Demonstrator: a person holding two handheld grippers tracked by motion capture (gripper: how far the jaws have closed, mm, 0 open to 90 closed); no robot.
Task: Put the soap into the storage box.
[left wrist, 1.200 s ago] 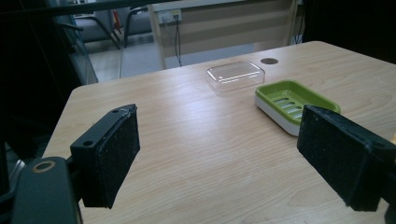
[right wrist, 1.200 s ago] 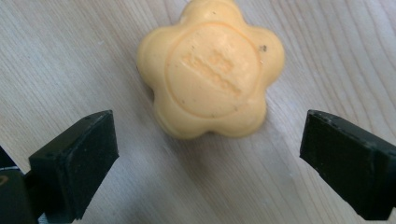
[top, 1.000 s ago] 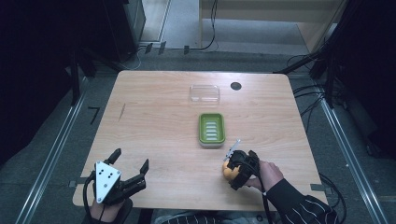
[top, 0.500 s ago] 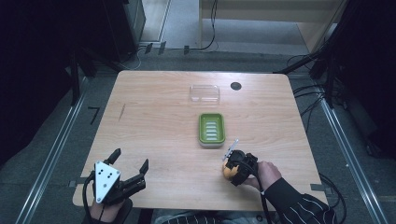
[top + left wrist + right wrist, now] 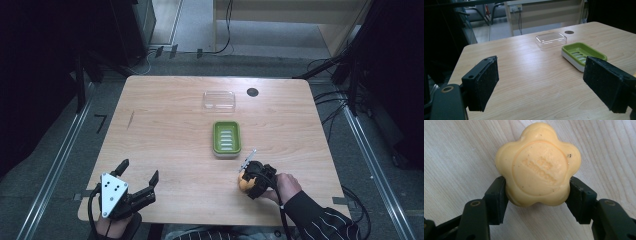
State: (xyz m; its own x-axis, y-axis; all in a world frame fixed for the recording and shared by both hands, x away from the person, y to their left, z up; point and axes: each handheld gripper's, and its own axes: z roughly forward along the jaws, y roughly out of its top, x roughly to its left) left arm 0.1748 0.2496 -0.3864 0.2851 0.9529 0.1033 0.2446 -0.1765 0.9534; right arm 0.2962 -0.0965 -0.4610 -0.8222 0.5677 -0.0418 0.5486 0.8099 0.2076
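Observation:
A yellow flower-shaped soap bar [image 5: 537, 165] lies on the wooden table [image 5: 170, 135] near its front right. My right gripper [image 5: 537, 186] is shut on the soap, one black pad pressed against each side. From the high view, the right gripper [image 5: 245, 181] and soap [image 5: 242, 183] sit just in front of a green soap dish [image 5: 216, 137], which holds nothing. My left gripper [image 5: 140, 170] rests at the front left corner, open wide with nothing between its pads [image 5: 486, 82]. Its own view shows the left gripper [image 5: 541, 67] facing the green dish [image 5: 566, 50].
A clear plastic lid [image 5: 219, 100] lies behind the green dish, also seen from the left gripper [image 5: 551, 39]. A dark round hole [image 5: 252, 92] sits in the table's far right part. Cables and dark equipment stand on the floor around the table.
The right gripper's jaws have drawn in onto the soap. Both hands stay where they were, and the left gripper has not changed.

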